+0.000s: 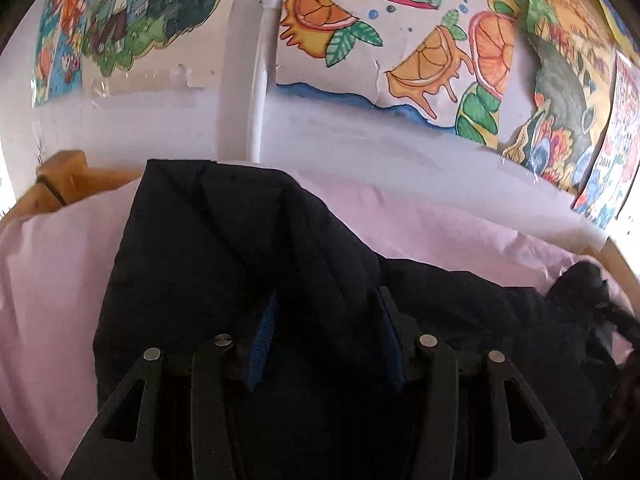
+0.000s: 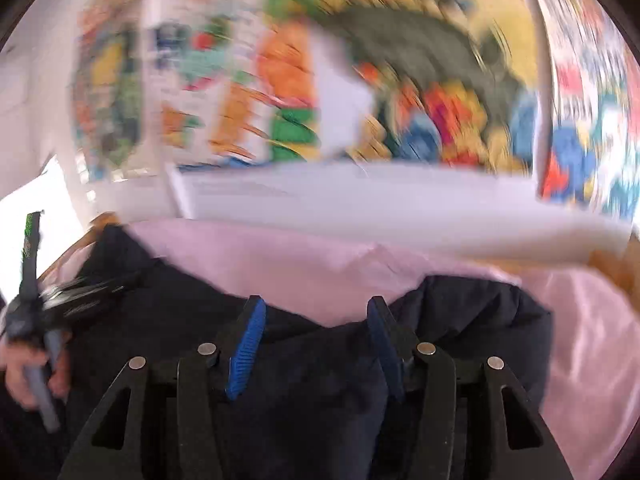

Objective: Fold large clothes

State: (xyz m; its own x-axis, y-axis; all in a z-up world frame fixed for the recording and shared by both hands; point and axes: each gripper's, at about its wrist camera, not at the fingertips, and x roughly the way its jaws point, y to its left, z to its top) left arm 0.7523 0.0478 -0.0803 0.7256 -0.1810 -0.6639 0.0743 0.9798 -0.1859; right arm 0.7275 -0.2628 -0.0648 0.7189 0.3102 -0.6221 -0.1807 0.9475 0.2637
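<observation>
A large dark navy garment (image 1: pixel 240 248) lies on a pink sheet (image 1: pixel 52 280). In the left wrist view, my left gripper (image 1: pixel 326 300) is open just above the garment, its blue-padded fingers (image 1: pixel 264 336) spread over the dark cloth with nothing between them. In the right wrist view, the same garment (image 2: pixel 320 380) fills the lower frame. My right gripper (image 2: pixel 316 308) is open over the garment's far edge, where the cloth meets the pink sheet (image 2: pixel 304 272). The left gripper (image 2: pixel 28 316) and the hand holding it show at the left edge. This view is motion-blurred.
A white wall with colourful posters (image 1: pixel 440 48) stands close behind the bed. A white pipe (image 1: pixel 260 92) runs down the wall. A wooden bed frame corner (image 1: pixel 64 184) shows at the left, and a wooden rim (image 2: pixel 612 268) at the right.
</observation>
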